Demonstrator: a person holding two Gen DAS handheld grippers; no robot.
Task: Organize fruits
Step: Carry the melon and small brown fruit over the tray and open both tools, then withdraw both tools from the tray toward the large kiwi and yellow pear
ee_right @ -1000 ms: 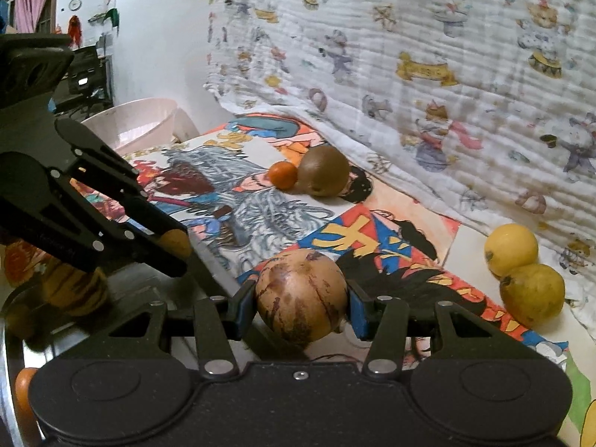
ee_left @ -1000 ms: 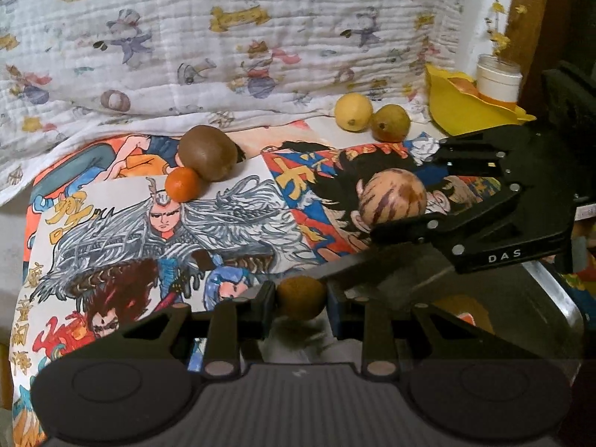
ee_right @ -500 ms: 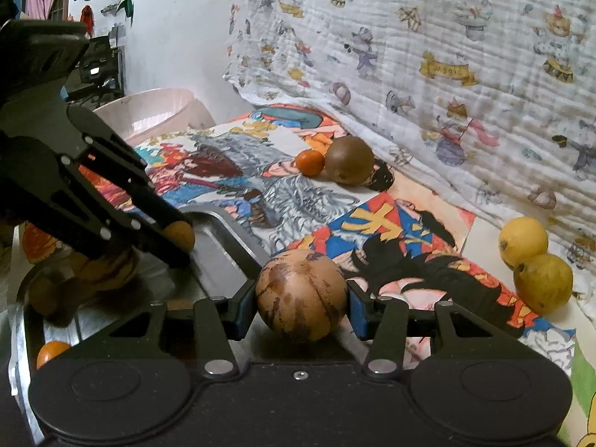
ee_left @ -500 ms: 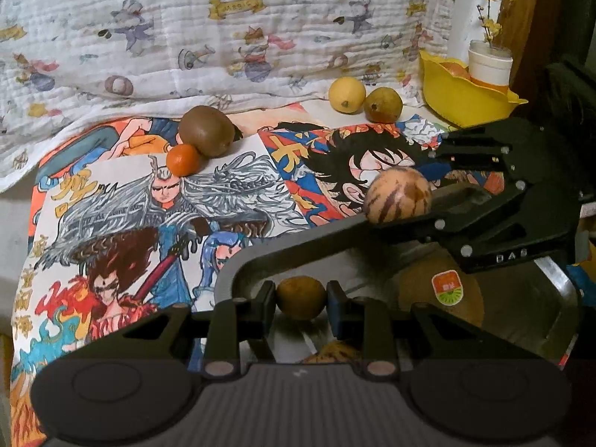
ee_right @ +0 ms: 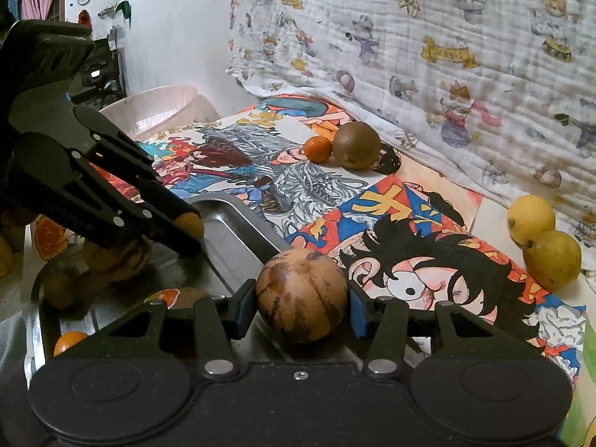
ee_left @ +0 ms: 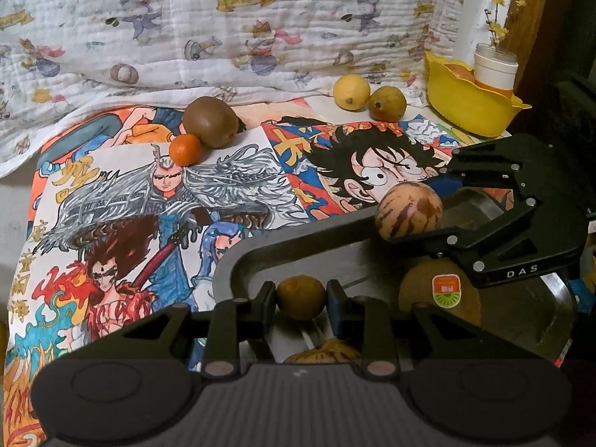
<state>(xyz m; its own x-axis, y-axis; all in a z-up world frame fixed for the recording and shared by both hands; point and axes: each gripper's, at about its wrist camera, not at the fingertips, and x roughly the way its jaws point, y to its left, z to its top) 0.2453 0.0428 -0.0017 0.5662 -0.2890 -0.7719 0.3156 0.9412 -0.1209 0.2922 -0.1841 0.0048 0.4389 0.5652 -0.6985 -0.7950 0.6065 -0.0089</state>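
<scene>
My left gripper (ee_left: 301, 297) is shut on a small brown-orange fruit (ee_left: 301, 297) and holds it over the metal tray (ee_left: 238, 260). My right gripper (ee_right: 301, 305) is shut on a round striped brown fruit (ee_right: 301, 300), held above the tray's far rim (ee_right: 231, 208). That striped fruit also shows in the left wrist view (ee_left: 409, 210). The tray holds a large brown fruit with a sticker (ee_left: 439, 292), a striped fruit (ee_right: 119, 257) and a small orange (ee_right: 69, 339). On the table lie a kiwi (ee_left: 210, 121), a small orange (ee_left: 185, 149), a lemon (ee_left: 351, 92) and a pear (ee_left: 387, 103).
A yellow bowl (ee_left: 469, 108) with a white jar (ee_left: 495, 63) stands at the back right. A cartoon-print blanket (ee_left: 186, 29) hangs behind the table. Colourful drawings (ee_left: 123, 205) cover the tabletop. A pink chair (ee_right: 164, 108) stands past the table's left end.
Both grippers have drawn back over the tray with their fruits still held. More of the tray and the fruits in it have come into view.
</scene>
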